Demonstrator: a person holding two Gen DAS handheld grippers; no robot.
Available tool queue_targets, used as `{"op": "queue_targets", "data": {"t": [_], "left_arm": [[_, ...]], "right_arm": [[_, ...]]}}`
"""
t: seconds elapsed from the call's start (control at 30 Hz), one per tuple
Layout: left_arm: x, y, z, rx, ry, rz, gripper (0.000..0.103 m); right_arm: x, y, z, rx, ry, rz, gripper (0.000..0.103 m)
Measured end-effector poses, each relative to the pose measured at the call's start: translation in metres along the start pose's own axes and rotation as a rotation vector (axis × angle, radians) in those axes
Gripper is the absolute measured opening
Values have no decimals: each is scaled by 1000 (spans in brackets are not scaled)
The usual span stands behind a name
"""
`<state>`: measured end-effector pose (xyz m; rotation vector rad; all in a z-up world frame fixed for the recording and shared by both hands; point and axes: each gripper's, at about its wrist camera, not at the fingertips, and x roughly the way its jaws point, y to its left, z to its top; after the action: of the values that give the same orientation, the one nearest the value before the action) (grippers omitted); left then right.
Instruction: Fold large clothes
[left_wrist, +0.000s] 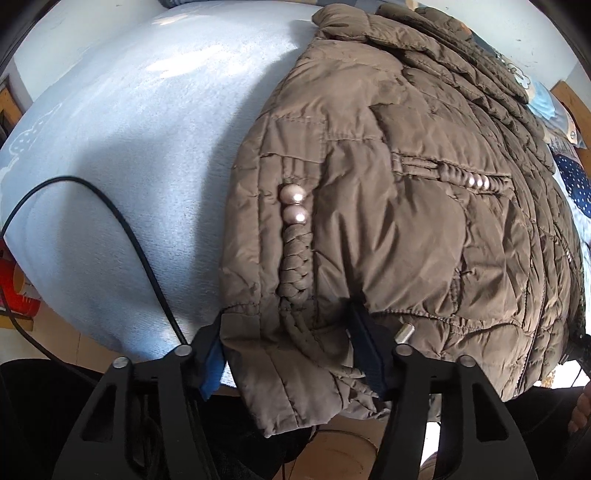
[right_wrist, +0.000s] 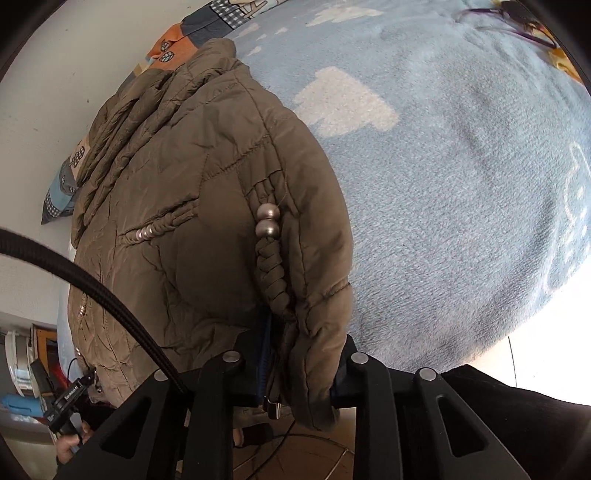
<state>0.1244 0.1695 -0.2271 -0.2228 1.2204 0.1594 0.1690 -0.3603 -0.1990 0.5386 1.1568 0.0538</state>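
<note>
Bed (left_wrist: 122, 122) under pale blue fleece blanket (right_wrist: 461, 206) (cloud print); brown quilted jacket (left_wrist: 406, 206) lying on top.

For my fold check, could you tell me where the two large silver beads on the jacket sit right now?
In the left wrist view the two large silver beads sit on the brown jacket, atop a braided cord, near its left edge beside the blue blanket.

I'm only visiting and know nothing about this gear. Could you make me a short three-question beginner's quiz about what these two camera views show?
1. True or false: the brown puffer jacket lies on a light blue blanket.
2. Which part of the jacket sits between the jaws of the right gripper? A) the collar B) a cuff end C) the zipper pull
3. Fill in: above each braided cord sit two shiny ____.

Key: 1 true; 2 B; 3 beads.
</note>
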Motion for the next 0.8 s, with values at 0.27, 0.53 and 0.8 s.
{"op": "queue_targets", "data": {"t": [0.27, 0.53, 0.8], "left_arm": [[-11, -26, -1, 94, -62, 95, 43], [-18, -53, -5, 140, -87, 159, 43], [-17, -51, -6, 155, -89, 173, 43]], "right_arm": [[0, 5, -1, -22, -9, -7, 21], [0, -1, 0, -12, -3, -2, 21], [1, -2, 1, -9, 3, -4, 23]]}}
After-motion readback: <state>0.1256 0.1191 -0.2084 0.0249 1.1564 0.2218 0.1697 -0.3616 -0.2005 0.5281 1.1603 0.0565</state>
